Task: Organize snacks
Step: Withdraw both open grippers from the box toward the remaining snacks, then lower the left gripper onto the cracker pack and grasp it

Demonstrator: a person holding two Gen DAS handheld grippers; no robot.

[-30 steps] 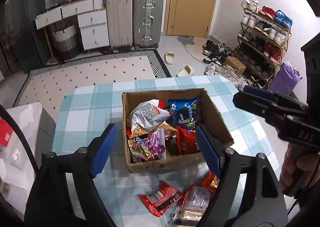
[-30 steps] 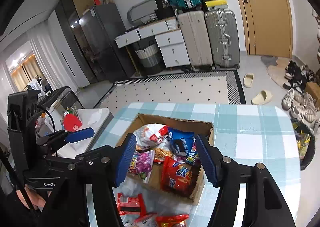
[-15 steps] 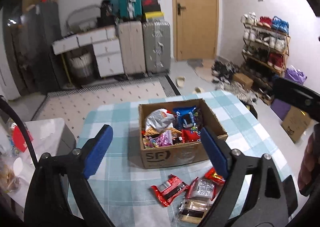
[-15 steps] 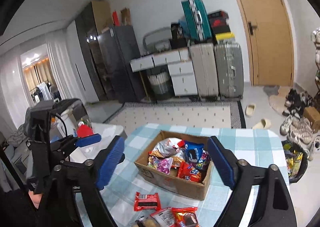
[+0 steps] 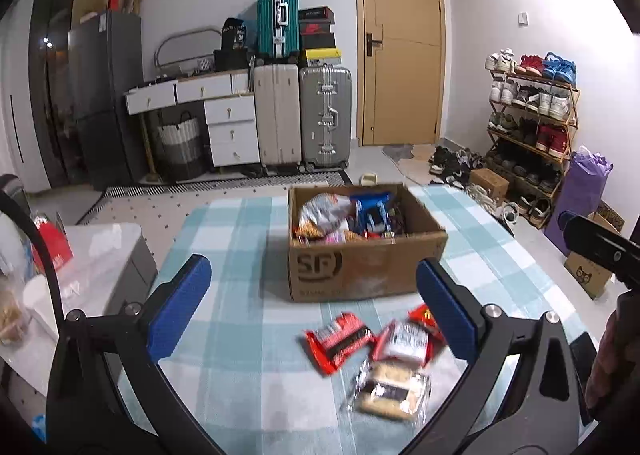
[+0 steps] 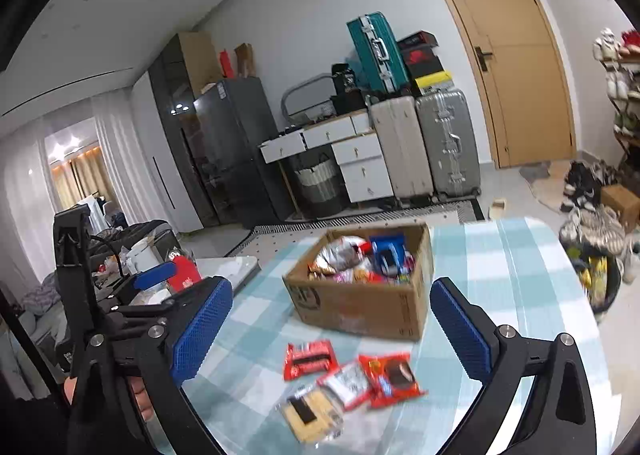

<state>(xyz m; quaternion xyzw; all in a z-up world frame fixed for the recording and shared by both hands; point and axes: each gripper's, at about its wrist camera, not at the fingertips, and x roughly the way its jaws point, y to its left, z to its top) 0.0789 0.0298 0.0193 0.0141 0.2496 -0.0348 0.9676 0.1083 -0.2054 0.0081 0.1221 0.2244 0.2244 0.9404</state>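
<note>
A brown cardboard box [image 5: 364,267] full of snack bags stands on a table with a blue-and-white checked cloth [image 5: 240,239]; it also shows in the right wrist view [image 6: 360,307]. Several loose packets lie in front of it: a red one [image 5: 338,341], a red-and-white one [image 5: 402,343], a clear biscuit pack [image 5: 390,389], and in the right wrist view a red cookie packet [image 6: 390,377]. My left gripper [image 5: 316,307] is open and empty, above the loose packets. My right gripper [image 6: 332,331] is open and empty, also held above them.
A low white side table [image 5: 92,255] with clutter stands left of the table. Suitcases [image 5: 304,115], a drawer unit [image 5: 228,127], a door and a shoe rack [image 5: 528,127] line the room behind. The table edge [image 6: 584,319] runs at the right.
Both grippers have pulled back and up from over the box; the box now looks farther off and the loose packets have come into full view. Both stay open.
</note>
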